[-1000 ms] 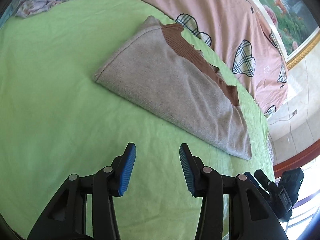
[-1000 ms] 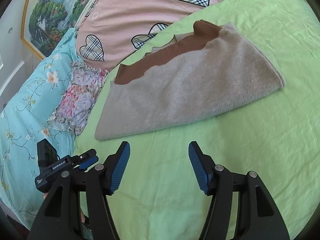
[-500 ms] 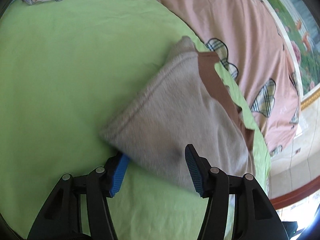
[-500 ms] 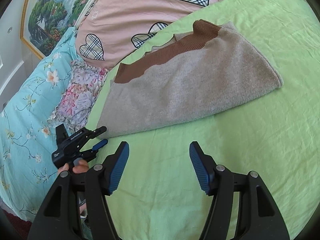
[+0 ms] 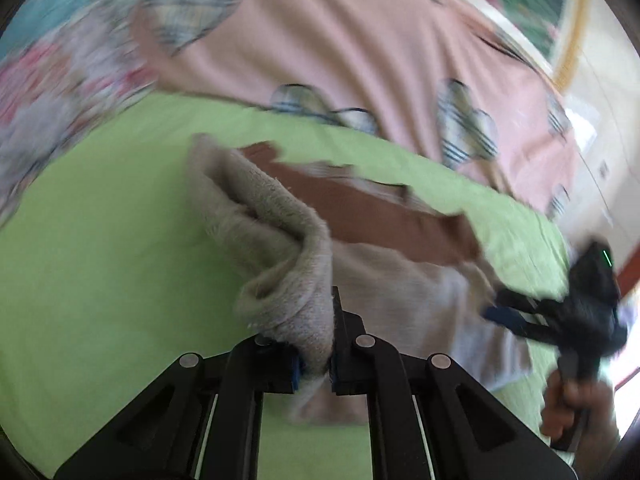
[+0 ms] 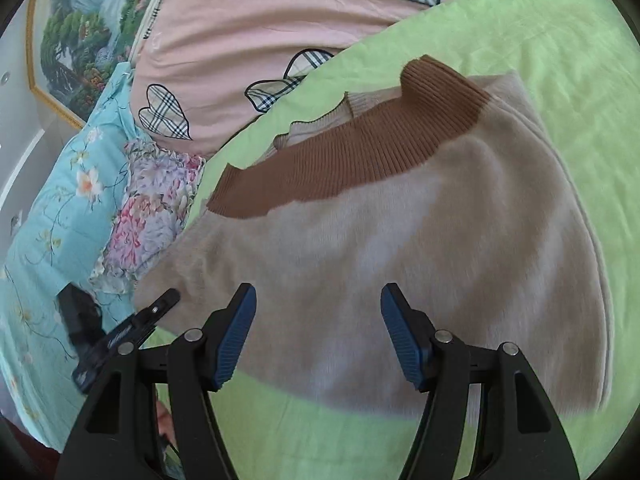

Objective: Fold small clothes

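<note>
You are pinching a corner of the beige knit garment [image 5: 280, 248] in your left claw [image 5: 314, 364], whose fingers are closing tight on a bunched wad of the fabric and lifting it off the green sheet [image 5: 100, 280] of the bed. Your right claw [image 6: 318, 336] is hanging wide apart over the near edge of the same garment [image 6: 400, 240], gripping nothing. The piece is lying mostly flat on the green sheet [image 6: 580, 60], its brown ribbed band [image 6: 360, 152] on the far side toward the pink heart-print quilt [image 6: 260, 20].

This is looking like a soft, fuzzy, light knit: it is sagging and rolling where you are holding it, so expect it to droop and stretch rather than keep a crease. Take the near edge or a corner through all layers, not the loose ribbing.
</note>
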Tool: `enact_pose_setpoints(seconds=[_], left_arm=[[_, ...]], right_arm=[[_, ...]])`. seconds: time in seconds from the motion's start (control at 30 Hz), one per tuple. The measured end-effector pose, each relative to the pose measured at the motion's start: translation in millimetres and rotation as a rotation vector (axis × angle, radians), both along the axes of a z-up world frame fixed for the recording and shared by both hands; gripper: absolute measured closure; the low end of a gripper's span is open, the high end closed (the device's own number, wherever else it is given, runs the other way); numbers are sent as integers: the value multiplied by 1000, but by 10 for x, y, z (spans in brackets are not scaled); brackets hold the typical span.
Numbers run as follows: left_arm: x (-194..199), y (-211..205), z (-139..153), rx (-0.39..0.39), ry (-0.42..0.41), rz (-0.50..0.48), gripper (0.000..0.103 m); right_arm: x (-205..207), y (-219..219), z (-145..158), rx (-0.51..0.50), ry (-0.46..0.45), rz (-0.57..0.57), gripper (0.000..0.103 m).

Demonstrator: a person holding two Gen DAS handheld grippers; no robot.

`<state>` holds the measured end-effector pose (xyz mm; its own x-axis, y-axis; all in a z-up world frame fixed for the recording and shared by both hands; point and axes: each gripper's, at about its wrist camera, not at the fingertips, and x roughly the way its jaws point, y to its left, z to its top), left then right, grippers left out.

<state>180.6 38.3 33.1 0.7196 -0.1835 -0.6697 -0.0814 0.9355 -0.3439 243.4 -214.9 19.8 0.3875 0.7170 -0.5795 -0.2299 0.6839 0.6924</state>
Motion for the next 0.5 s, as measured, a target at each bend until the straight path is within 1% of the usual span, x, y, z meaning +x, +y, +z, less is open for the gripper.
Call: enact_pose_setpoints(seconds=[0.03, 0.07, 0.13, 0.17, 0.2, 0.27, 0.33, 0.4, 0.43, 0.47, 0.5], left_arm=[[90, -178, 35, 10, 8, -51, 96], [170, -328, 36, 9, 23, -93, 96], [315, -603, -22, 19, 56, -168, 96], [360, -705, -60, 31, 71, -193, 96], [401, -798, -101, 42, 86, -217, 96], [467, -931, -194, 60, 116, -251, 96], [493, -984, -241, 73, 123, -269, 96], [507, -979, -255, 81, 117, -278, 96], [511, -957, -255, 76, 118, -279, 96], [520, -949, -253, 73, 119, -281, 96], [529, -947, -243, 80, 117, -279, 96]], right_arm=[[138, 23, 12, 46, 21, 34, 36], [300, 46, 17, 114, 52, 65, 35], [546, 114, -8, 217, 113, 130, 20], [669, 180, -16, 243, 140, 159, 18], [775, 248, -22, 244, 158, 186, 16], [968, 452, -38, 234, 188, 261, 16], [1107, 684, -56, 218, 195, 332, 16], [1245, 930, -96, 177, 186, 373, 16], [1330, 1078, -137, 136, 175, 385, 18], [1390, 1160, -162, 111, 163, 382, 22], [1453, 1229, -192, 102, 158, 384, 47]])
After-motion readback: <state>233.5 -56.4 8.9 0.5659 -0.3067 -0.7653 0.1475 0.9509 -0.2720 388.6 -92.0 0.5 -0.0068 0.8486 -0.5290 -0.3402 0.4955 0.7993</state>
